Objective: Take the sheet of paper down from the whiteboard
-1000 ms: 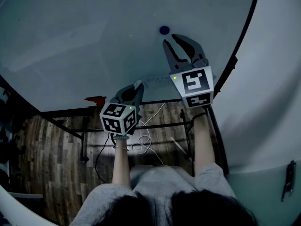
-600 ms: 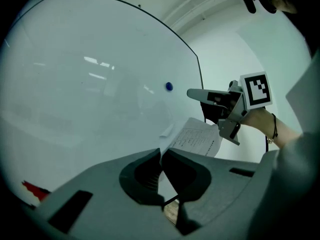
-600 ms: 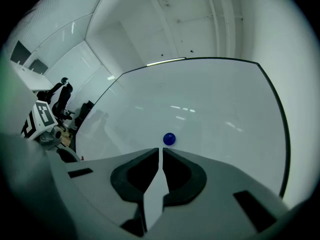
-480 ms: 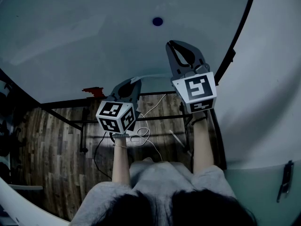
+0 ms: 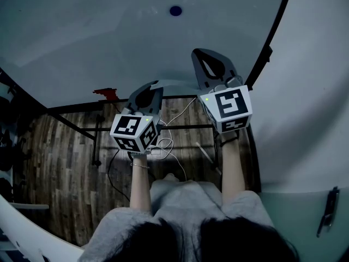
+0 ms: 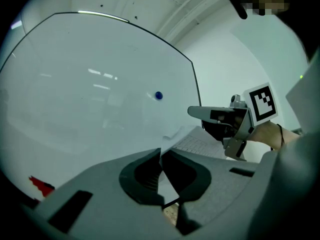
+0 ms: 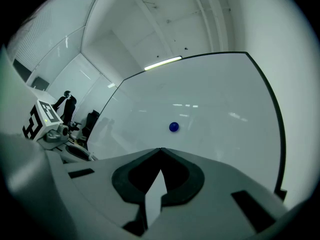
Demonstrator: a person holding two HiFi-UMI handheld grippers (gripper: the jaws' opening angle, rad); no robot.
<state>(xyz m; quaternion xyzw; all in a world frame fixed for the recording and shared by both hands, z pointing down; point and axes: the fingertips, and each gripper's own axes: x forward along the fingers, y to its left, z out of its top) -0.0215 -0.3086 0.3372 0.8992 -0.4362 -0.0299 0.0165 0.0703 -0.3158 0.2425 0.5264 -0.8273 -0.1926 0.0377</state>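
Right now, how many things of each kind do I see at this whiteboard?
Grippers: 2, left gripper and right gripper
Sheet: 1
Blue magnet: 1
Red item: 1
Whiteboard: 1
Total: 6

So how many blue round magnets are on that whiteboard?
1. A small blue round magnet on the white whiteboard, up past the right gripper, clear of the white sheet of paper it grips. More may be out of view.

The whiteboard (image 5: 109, 37) is smooth and glossy, the sheet of paper (image 6: 197, 143) matt, the floor (image 5: 54, 168) wood planks.
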